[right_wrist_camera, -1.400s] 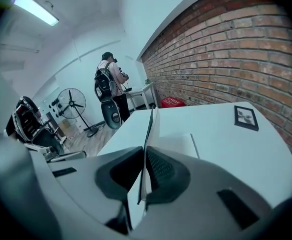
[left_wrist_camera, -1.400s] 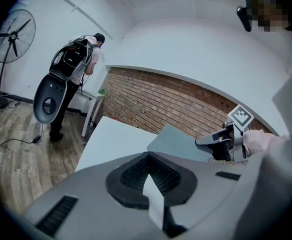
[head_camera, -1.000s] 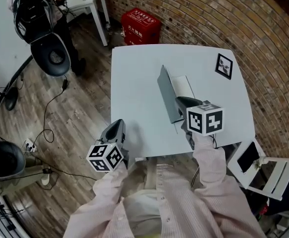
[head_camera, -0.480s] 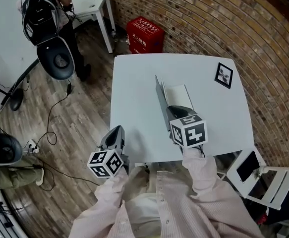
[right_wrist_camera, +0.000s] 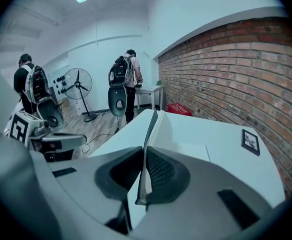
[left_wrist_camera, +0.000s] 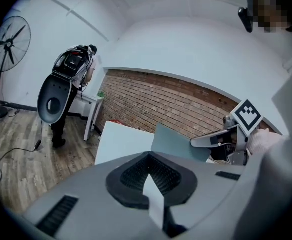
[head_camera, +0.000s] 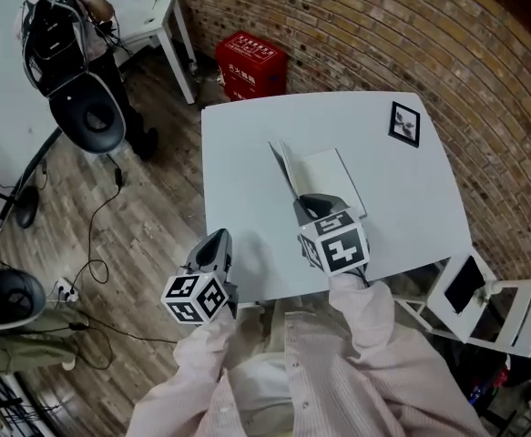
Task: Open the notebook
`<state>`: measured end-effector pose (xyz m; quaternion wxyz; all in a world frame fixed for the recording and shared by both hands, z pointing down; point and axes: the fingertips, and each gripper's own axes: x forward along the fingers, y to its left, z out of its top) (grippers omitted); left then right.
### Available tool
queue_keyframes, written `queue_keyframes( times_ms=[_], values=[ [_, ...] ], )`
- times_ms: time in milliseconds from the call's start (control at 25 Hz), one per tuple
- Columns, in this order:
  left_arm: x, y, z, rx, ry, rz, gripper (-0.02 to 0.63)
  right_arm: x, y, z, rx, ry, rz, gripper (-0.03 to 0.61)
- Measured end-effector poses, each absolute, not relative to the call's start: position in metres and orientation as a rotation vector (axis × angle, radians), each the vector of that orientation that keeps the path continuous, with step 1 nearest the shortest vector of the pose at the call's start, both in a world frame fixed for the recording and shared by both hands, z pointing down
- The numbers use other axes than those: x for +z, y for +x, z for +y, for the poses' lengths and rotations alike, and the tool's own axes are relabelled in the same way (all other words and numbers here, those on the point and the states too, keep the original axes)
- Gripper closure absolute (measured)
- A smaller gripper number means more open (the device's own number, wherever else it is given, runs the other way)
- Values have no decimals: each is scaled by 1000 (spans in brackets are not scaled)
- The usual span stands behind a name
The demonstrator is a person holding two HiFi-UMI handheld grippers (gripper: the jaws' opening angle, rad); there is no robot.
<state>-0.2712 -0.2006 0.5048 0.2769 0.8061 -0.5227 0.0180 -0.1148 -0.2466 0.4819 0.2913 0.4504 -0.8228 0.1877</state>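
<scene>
Gripping the notebook [head_camera: 327,176] by its cover [head_camera: 281,164], half-raised above the white desk [head_camera: 247,144], the right tongs [head_camera: 313,204] could drag the unanchored book or lose the thin edge; the left tongs [head_camera: 214,242], clenched empty, hover off the desk's near edge.

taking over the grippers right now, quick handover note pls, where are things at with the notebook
right gripper: shut on the edge of the notebook's cover, which it holds raised, roughly upright.
left gripper: jaws together, empty, by the near left corner of the table, clear of the notebook.
notebook: mid table, its white page flat and exposed.
done: cover gripped and lifted.
left: probably swing the cover over to the left until it lies flat, then let go.
</scene>
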Motion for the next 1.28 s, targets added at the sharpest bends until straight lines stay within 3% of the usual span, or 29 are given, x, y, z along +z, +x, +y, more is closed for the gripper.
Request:
queue_keyframes(
  times_ms=[480, 1280],
  values=[
    [514, -334, -197, 81, 2214, -1287, 621, 514, -177, -226, 328, 1284, -1976, 546],
    [541, -359, -176, 127, 2196, -1189, 621, 573, -213, -217, 328, 1295, -1866, 545]
  ],
)
